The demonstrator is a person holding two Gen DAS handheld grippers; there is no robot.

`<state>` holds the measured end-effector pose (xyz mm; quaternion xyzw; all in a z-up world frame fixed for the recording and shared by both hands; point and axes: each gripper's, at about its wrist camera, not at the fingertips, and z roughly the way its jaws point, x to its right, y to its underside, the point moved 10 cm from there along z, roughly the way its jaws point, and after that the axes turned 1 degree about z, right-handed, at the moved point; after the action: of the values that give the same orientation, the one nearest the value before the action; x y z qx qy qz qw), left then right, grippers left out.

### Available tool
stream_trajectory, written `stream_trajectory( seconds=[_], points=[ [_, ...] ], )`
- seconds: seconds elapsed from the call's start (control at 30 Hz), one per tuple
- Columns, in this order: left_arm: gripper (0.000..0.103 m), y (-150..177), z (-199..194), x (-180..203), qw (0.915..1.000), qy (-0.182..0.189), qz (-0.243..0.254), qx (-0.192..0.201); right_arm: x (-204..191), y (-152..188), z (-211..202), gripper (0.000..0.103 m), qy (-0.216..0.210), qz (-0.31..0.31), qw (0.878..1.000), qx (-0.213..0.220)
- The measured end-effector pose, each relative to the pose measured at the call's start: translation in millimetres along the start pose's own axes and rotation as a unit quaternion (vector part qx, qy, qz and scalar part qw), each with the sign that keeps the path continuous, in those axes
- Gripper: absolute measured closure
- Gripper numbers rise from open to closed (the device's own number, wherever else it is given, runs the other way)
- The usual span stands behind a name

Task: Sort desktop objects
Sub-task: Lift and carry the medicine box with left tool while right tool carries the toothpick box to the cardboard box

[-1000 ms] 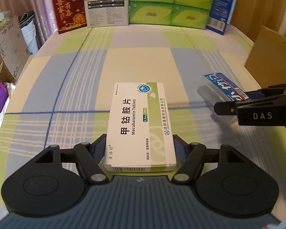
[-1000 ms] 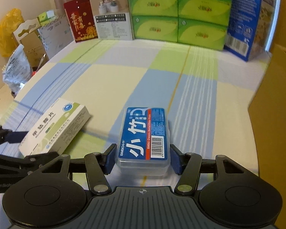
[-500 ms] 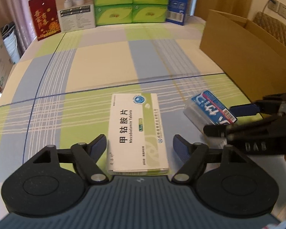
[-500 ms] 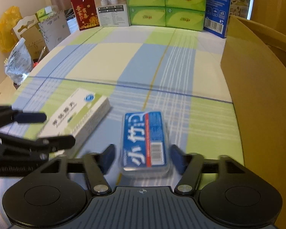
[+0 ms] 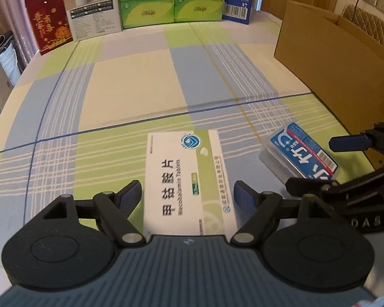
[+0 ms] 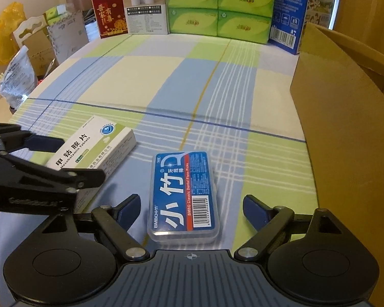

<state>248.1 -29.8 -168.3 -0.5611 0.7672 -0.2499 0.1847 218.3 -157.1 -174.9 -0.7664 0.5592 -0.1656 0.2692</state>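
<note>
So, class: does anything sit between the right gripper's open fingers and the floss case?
Nothing visible does. The floss case lies flat between the right gripper fingers, with only bare tablecloth in the gaps.

The middle of the table [image 6: 166, 76] lies bare, giving open passage forward. A cardboard box [image 6: 345, 128] walls off the right edge. Stacked tissue packs [image 6: 217, 7] and cartons close the far end. The tablet box [image 5: 187, 179] and floss case [image 6: 184, 194] lie near each other, a narrow gap between.
</note>
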Motion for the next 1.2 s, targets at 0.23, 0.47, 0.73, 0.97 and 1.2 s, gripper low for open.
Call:
stream_trajectory(
  seconds=[0.23,0.47,0.73,0.97,1.2],
  points=[
    [0.028,-1,10,0,0.9998,-0.01,0.004,-0.015,2,1,6,0.02,0.003,-0.001,1.0,0.0],
    [0.029,0,14,-2,0.9997,-0.009,-0.001,-0.022,0,1,7,0.033,0.002,0.002,1.0,0.003],
    [0.034,-2,14,-1,0.9998,-0.006,-0.001,-0.02,-3,3,12,0.044,0.0,0.001,1.0,-0.001],
    [0.035,-1,14,-1,0.9998,-0.005,0.0,-0.02,-2,2,13,0.049,0.005,0.001,1.0,0.0],
    [0.036,0,8,-3,0.9995,-0.014,-0.002,-0.028,-3,-2,11,0.049,0.004,0.001,1.0,0.008]
  ],
)
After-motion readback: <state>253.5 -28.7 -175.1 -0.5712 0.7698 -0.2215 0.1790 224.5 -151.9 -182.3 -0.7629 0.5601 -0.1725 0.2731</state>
